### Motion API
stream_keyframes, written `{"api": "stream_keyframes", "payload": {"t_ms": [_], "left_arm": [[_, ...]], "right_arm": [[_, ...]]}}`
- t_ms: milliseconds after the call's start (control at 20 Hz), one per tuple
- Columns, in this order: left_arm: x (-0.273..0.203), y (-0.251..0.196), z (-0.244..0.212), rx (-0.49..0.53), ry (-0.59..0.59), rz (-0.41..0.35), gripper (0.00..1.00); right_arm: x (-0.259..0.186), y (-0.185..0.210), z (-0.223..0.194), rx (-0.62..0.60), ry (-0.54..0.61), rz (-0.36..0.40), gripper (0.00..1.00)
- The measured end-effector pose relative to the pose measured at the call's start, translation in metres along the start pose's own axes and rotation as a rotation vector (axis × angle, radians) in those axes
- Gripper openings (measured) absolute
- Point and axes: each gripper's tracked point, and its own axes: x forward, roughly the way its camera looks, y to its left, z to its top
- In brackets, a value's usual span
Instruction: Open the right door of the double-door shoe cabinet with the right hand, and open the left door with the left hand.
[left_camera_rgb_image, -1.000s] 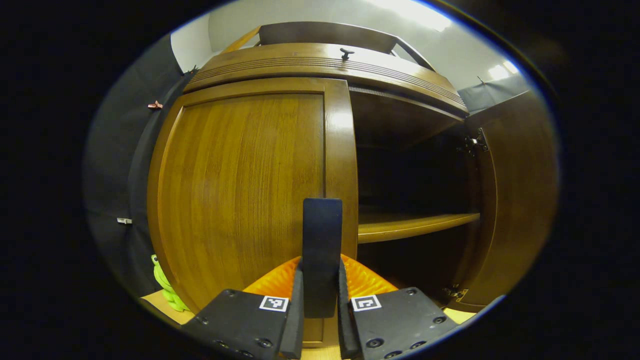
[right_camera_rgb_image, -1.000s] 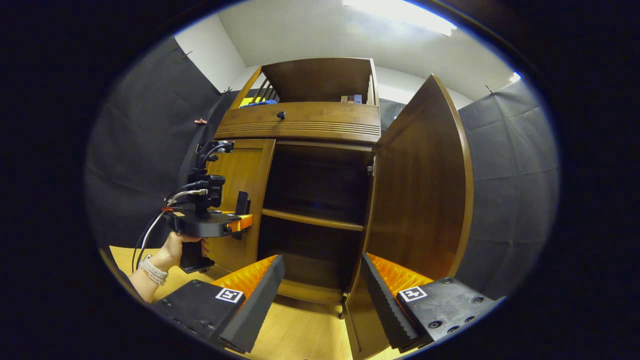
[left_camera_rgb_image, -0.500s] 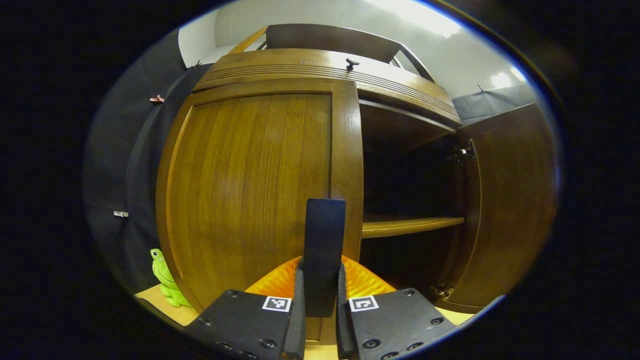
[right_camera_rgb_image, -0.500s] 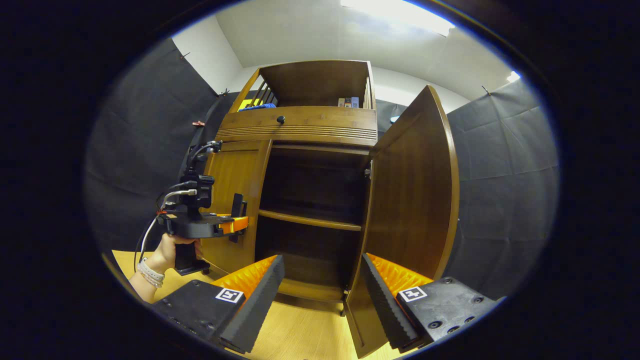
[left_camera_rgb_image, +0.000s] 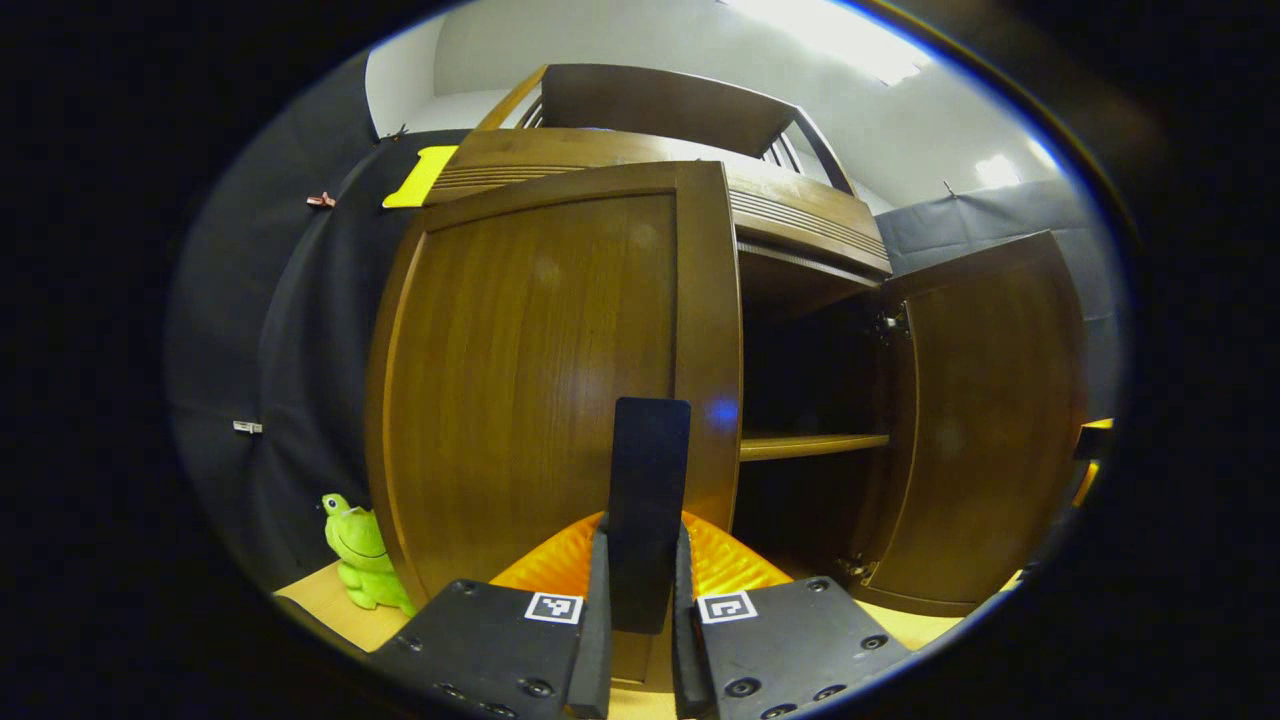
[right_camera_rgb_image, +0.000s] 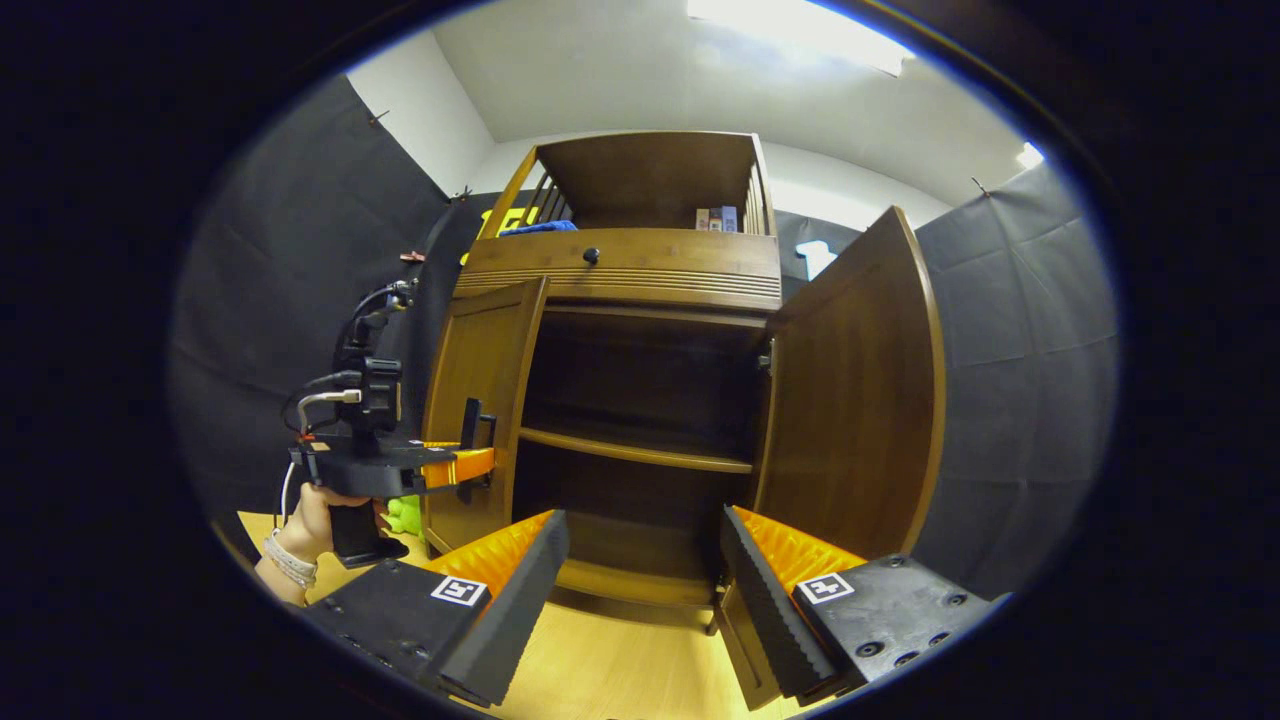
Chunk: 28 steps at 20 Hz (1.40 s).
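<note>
Black cloth walls and a pale wood floor (right_camera_rgb_image: 600, 670) surround the shoe cabinet (right_camera_rgb_image: 625, 270) I face. My left gripper (left_camera_rgb_image: 640, 610) is level, its fingers clamped on the dark handle (left_camera_rgb_image: 648, 510) of the left door (left_camera_rgb_image: 540, 380), which stands partly swung out; in the right gripper view a hand (right_camera_rgb_image: 310, 510) holds that gripper from below. My right gripper (right_camera_rgb_image: 640, 600) hangs free with its jaws spread wide before the cabinet's lower edge. The right door (right_camera_rgb_image: 855, 420) stands wide open. A green frog toy (left_camera_rgb_image: 362, 550) sits by the left door.
</note>
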Motion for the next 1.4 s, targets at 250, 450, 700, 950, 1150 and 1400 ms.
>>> {"api": "stream_keyframes", "payload": {"t_ms": [250,450,700,950,1150,1400], "left_arm": [[-0.035,0.013,0.006,-0.004,-0.01,0.023,0.28],[-0.06,0.029,0.01,-0.002,-0.009,0.053,0.28],[-0.087,0.048,0.015,-0.007,-0.006,0.084,0.25],[-0.107,0.069,0.018,0.005,-0.008,0.128,0.24],[-0.121,0.085,0.02,0.019,-0.008,0.161,0.23],[-0.137,0.11,0.025,0.045,-0.01,0.23,0.19]], "right_arm": [[-0.009,0.023,0.003,0.011,0.006,0.045,0.96],[-0.014,0.034,0.01,0.032,-0.007,0.065,0.96],[-0.016,0.052,0.014,0.055,-0.019,0.101,0.97],[-0.015,0.068,0.015,0.076,-0.02,0.135,0.98],[-0.012,0.08,0.013,0.088,-0.018,0.161,0.98],[-0.006,0.096,0.012,0.101,-0.016,0.194,0.98]]}}
